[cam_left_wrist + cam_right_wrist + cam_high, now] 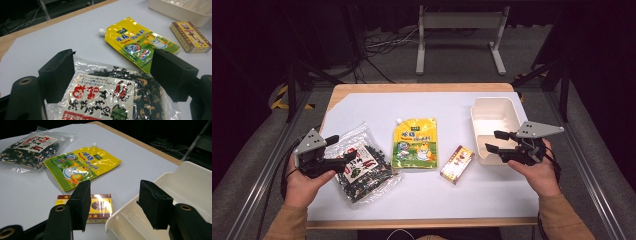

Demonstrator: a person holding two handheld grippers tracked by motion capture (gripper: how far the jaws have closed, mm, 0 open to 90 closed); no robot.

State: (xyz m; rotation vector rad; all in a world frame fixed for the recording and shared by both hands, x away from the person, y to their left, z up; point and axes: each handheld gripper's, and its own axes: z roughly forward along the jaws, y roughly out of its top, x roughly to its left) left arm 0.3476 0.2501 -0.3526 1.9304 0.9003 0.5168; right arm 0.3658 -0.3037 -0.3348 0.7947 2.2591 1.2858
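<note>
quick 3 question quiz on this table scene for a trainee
1. True or false: the left gripper is clamped shut on the clear snack bag.
2. Which item lies nearest the cream tray: (a) snack bag, (b) yellow spouted pouch, (c) small box?
3. Over which part of the tray does the right gripper hover?

Key
1. False: the jaws stand open, over the bag.
2. c.
3. Its near left corner, jaws open, holding nothing.
</note>
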